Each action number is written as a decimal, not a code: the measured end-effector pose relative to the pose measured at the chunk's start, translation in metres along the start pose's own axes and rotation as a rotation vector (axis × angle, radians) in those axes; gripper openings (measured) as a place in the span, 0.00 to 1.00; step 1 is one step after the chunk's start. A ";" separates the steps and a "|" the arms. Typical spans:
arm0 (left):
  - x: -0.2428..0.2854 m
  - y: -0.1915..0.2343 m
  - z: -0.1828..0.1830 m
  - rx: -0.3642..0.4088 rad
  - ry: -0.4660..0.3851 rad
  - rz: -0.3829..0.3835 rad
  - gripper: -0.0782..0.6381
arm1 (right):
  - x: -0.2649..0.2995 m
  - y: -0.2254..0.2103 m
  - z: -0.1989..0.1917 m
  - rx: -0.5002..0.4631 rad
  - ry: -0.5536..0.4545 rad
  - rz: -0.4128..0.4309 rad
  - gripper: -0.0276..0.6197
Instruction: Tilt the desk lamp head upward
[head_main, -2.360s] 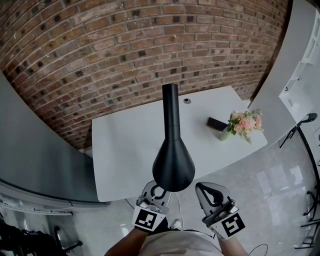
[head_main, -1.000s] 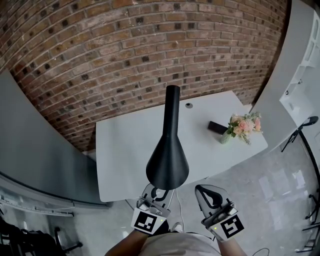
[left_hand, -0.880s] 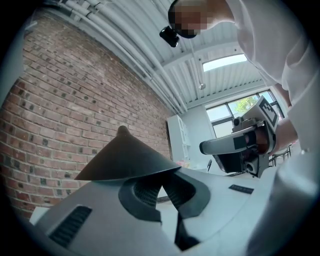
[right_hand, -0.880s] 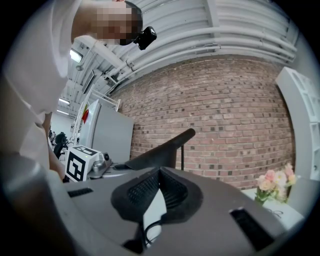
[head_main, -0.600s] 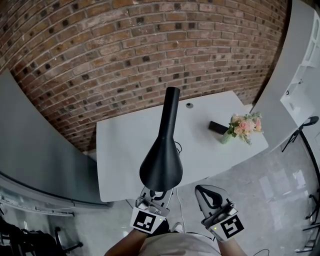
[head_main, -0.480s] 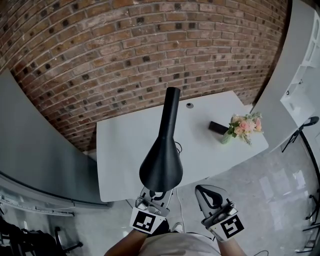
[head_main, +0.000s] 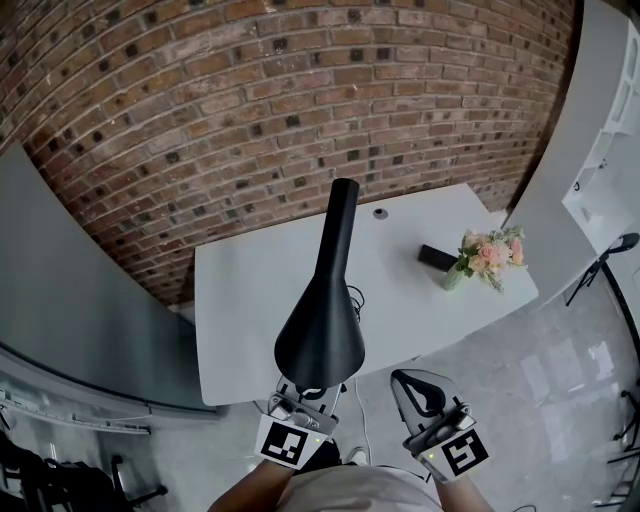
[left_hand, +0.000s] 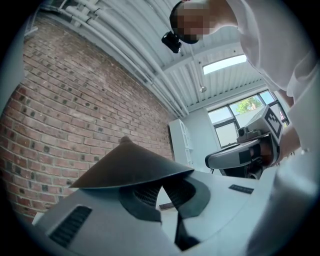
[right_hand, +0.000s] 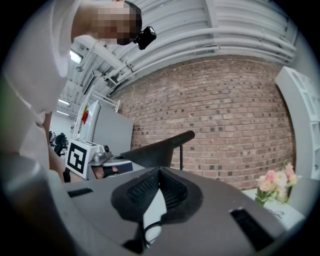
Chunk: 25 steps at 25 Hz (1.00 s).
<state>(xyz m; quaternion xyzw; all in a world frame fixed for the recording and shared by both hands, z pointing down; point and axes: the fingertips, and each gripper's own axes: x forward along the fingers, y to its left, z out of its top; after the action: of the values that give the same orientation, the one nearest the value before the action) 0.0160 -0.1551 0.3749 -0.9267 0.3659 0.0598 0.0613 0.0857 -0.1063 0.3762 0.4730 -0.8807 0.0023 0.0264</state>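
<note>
The black desk lamp's cone-shaped head (head_main: 320, 335) hangs over the white desk's (head_main: 250, 300) front edge, its neck running back to the far side. My left gripper (head_main: 306, 388) sits right under the shade's near rim, jaws shut, tips hidden by the shade. In the left gripper view the shade (left_hand: 130, 167) lies across the top of the closed left gripper (left_hand: 162, 189); actual contact is unclear. My right gripper (head_main: 416, 386) hangs shut and empty to the right, apart from the lamp. The right gripper view shows the right gripper (right_hand: 160, 172) with the lamp head (right_hand: 155, 150) beyond it.
A small vase of pink flowers (head_main: 485, 255) and a black box (head_main: 436, 256) stand at the desk's right end. A round grommet (head_main: 379, 212) sits near the back edge, and a thin cable (head_main: 357, 295) shows beside the shade. A brick wall rises behind the desk.
The lamp head has swung left and its open end has tipped toward me. My left gripper shifted slightly left under its rim. The right gripper has stayed put.
</note>
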 end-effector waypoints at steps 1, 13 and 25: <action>0.000 0.000 0.001 -0.001 0.002 0.002 0.12 | 0.000 -0.001 0.000 0.000 0.000 0.000 0.06; -0.005 -0.003 0.004 -0.001 -0.003 0.021 0.12 | -0.001 -0.003 0.004 -0.015 -0.030 0.030 0.06; -0.028 0.002 0.005 0.024 0.027 0.082 0.12 | 0.002 0.008 0.004 -0.020 -0.042 0.087 0.06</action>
<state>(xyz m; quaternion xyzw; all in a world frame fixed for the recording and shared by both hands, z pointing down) -0.0060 -0.1364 0.3743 -0.9108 0.4051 0.0453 0.0649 0.0776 -0.1036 0.3723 0.4341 -0.9006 -0.0152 0.0125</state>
